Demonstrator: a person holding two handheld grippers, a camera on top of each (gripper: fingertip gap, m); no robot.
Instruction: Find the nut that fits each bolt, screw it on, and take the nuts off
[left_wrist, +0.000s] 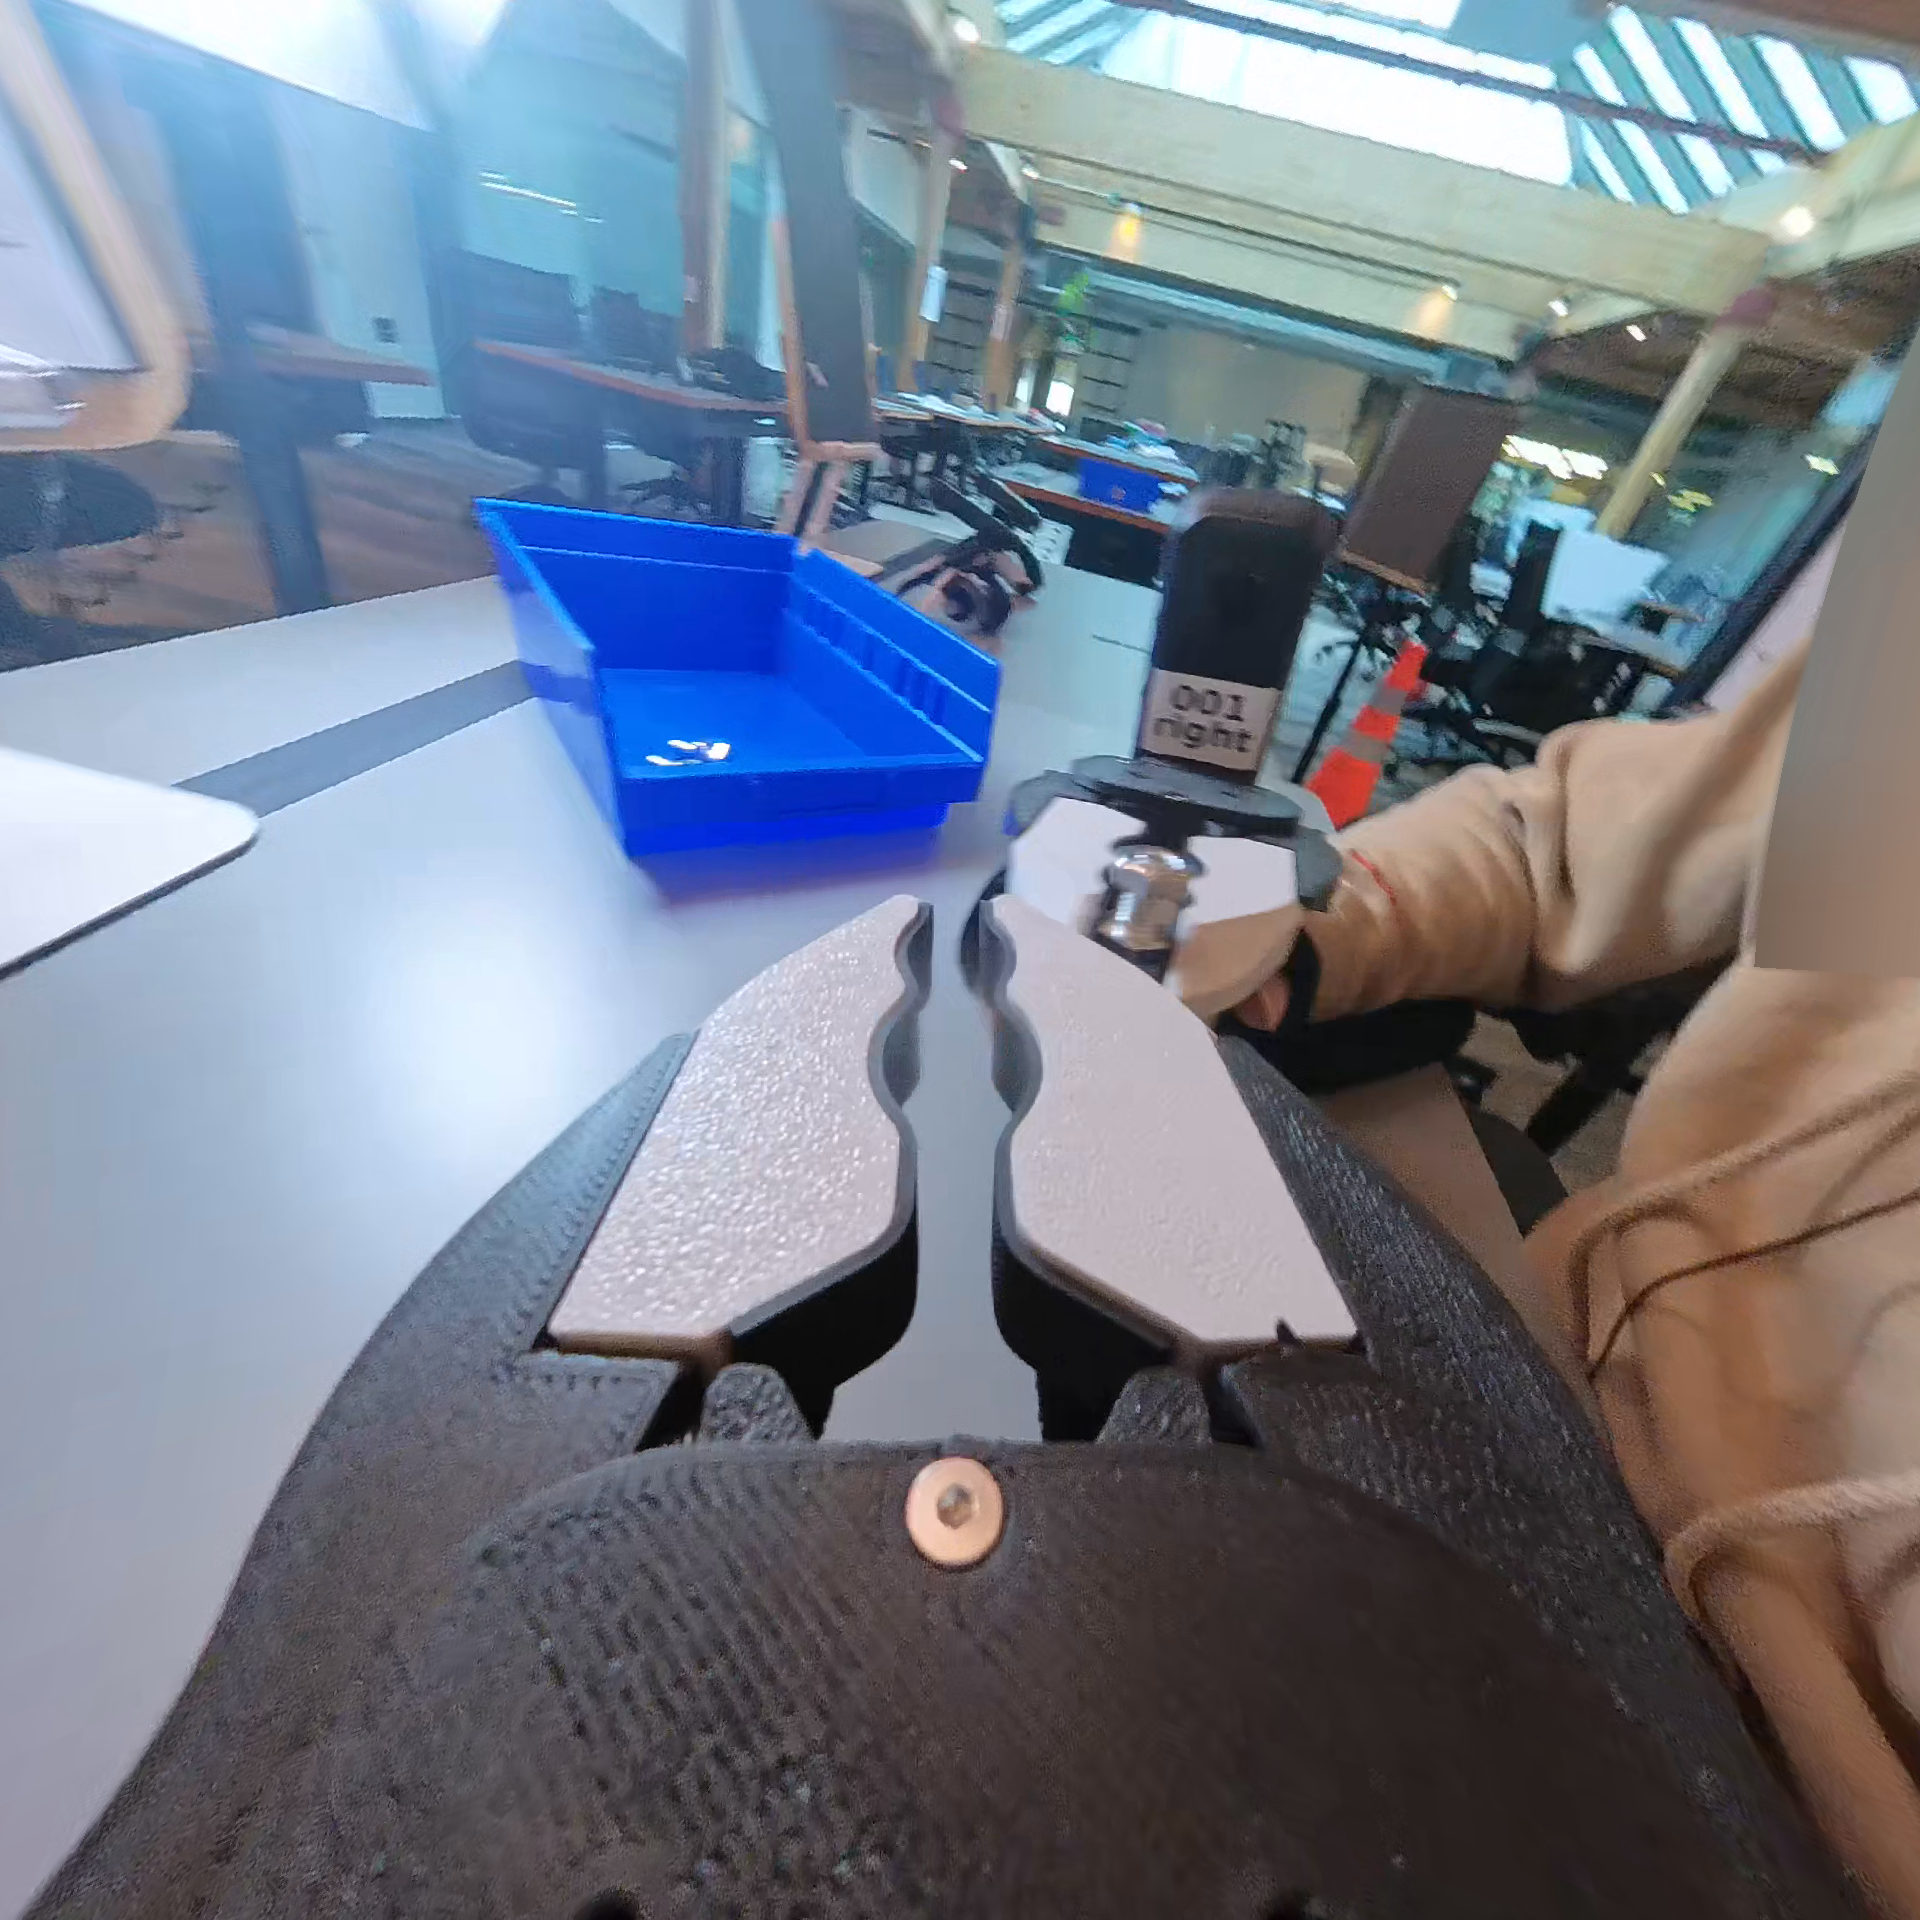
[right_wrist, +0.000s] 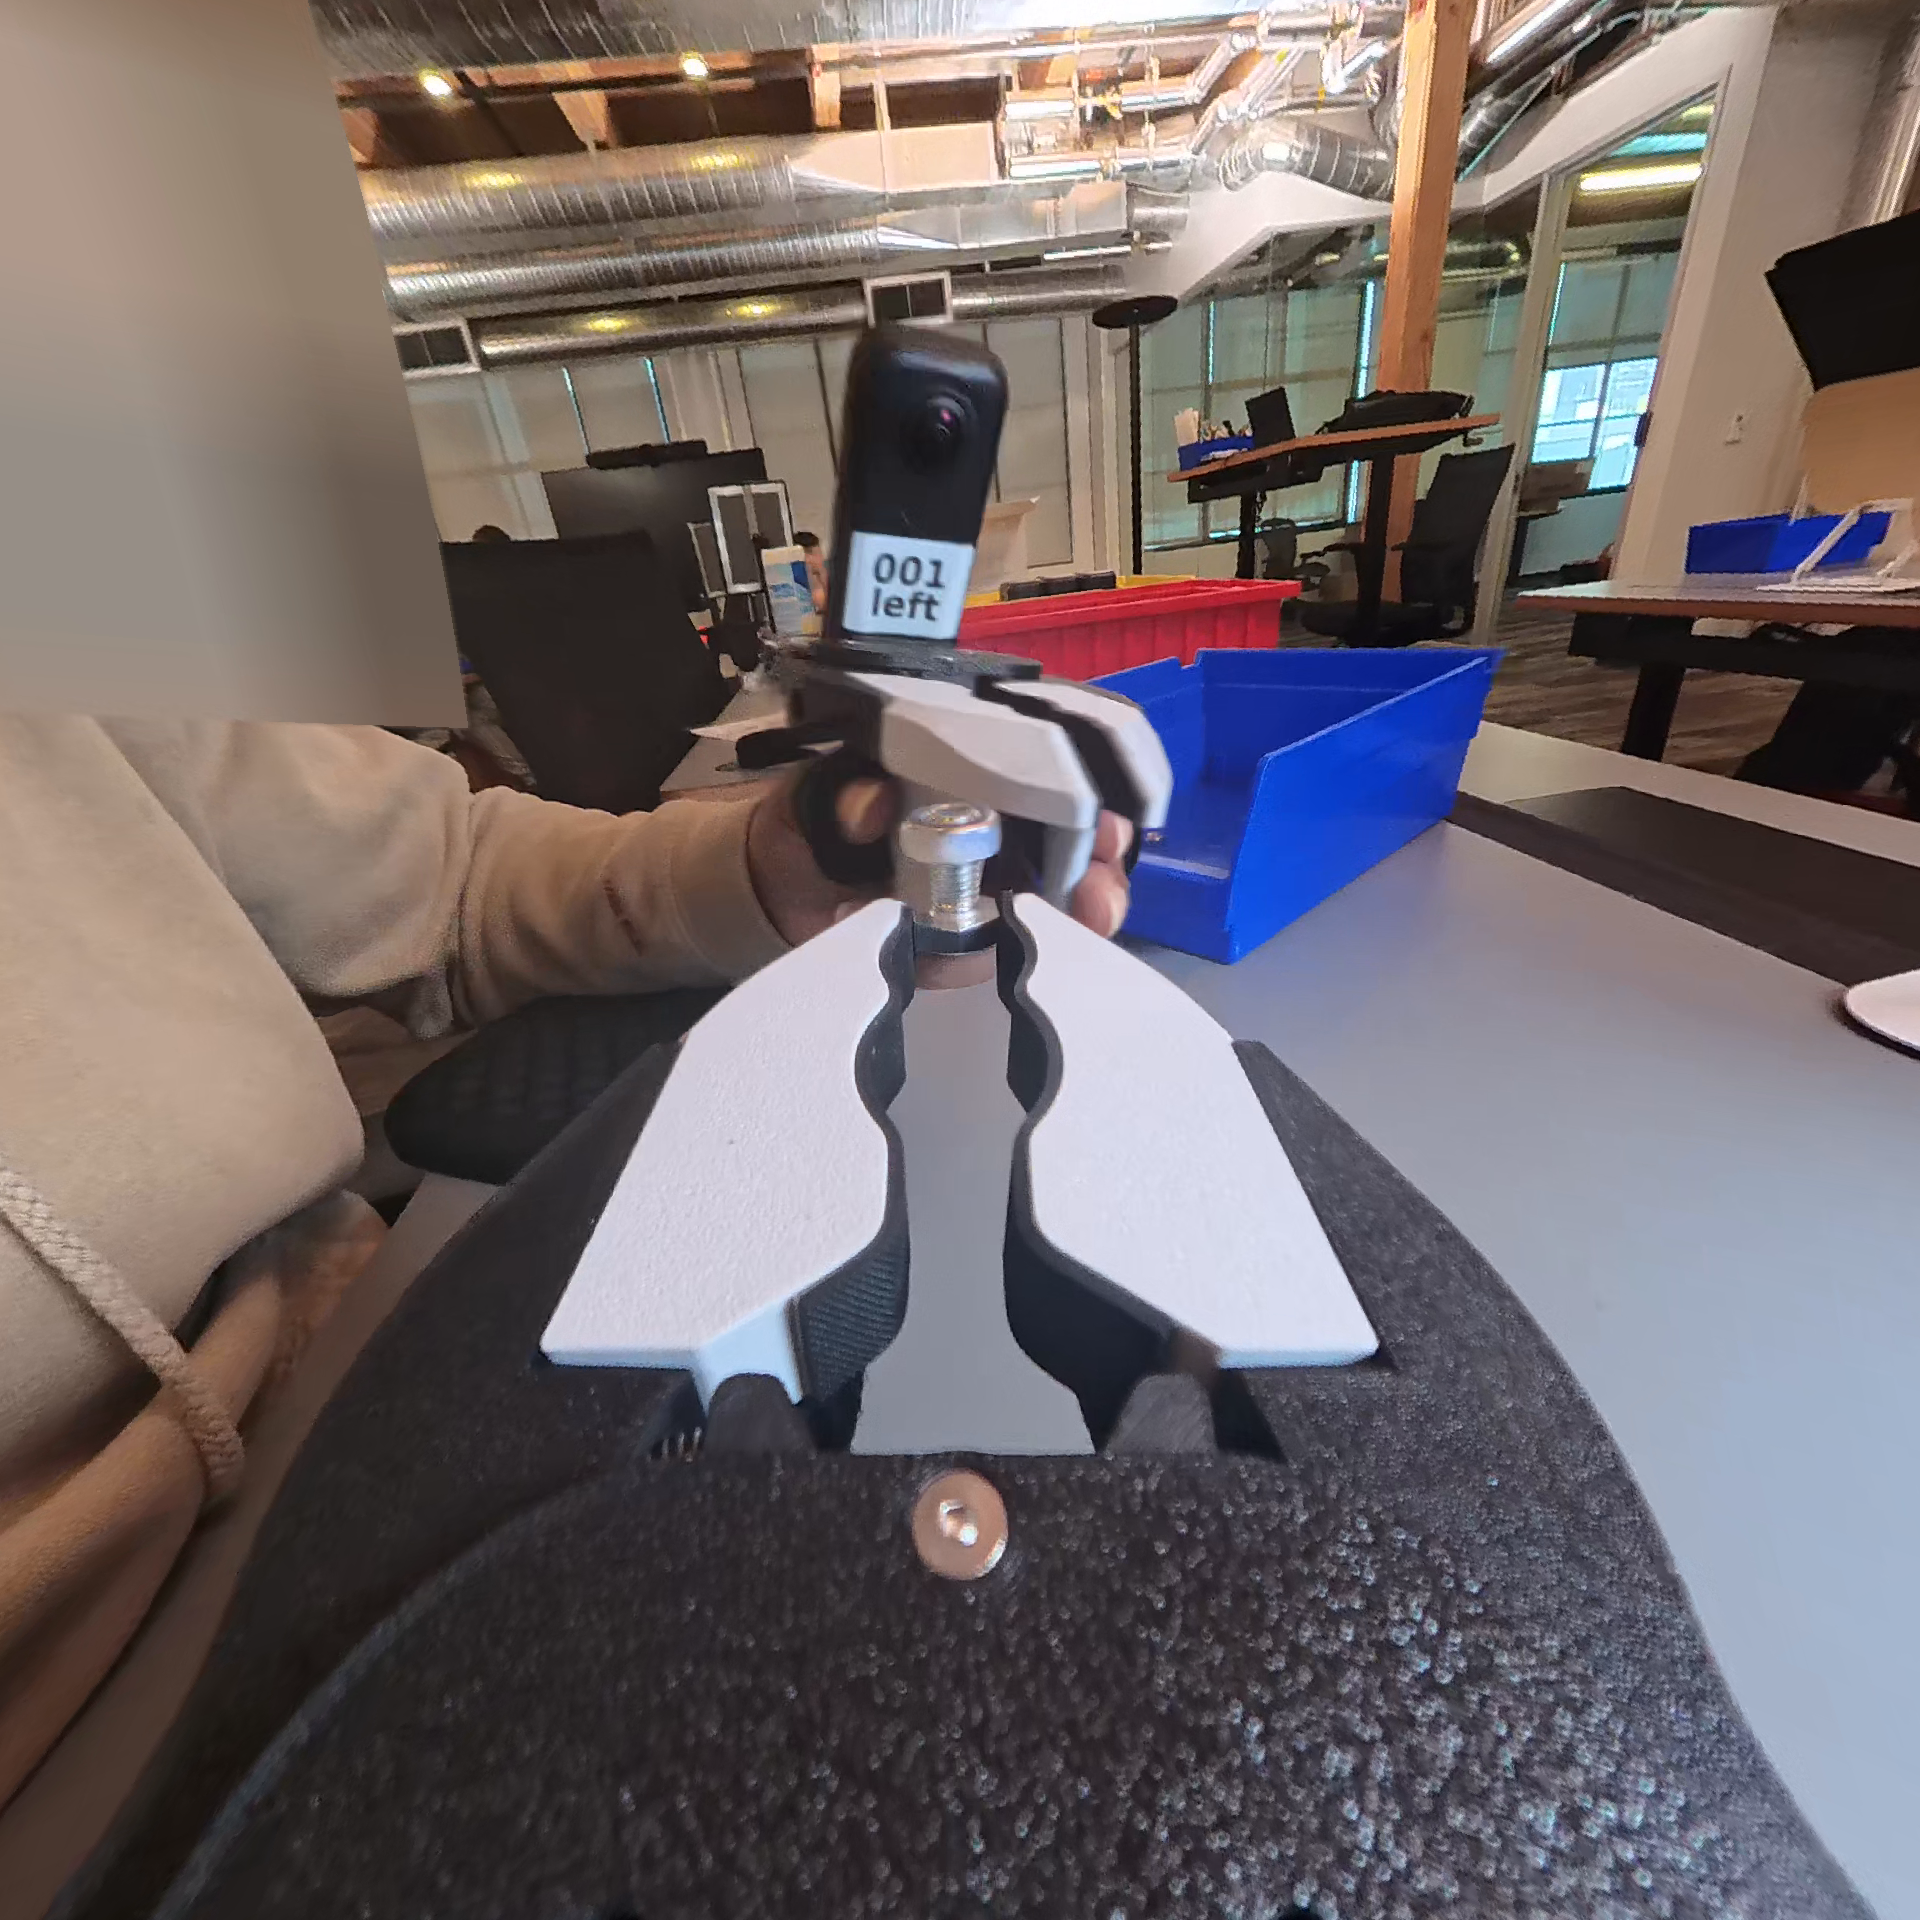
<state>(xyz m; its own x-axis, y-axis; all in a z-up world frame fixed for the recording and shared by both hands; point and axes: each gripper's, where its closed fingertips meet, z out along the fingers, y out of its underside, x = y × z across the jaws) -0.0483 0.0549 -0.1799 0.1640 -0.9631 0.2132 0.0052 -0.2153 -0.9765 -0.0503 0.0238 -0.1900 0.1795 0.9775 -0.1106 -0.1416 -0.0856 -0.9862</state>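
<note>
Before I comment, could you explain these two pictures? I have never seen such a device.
There is no robot here. A person holds a hand tool with two jaws in each hand, and a camera sits on each tool. The left wrist view looks along the left tool; its jaws are nearly closed, with nothing visible between them. The right wrist view looks along the right tool, which grips a bolt with a nut on it. On the grey table stands a blue bin with small shiny pieces inside.

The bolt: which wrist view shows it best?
The right wrist view: the bolt stands sharp at the right gripper tips, head up, threads visible. In the left wrist view it is farther off and slightly blurred.
</note>
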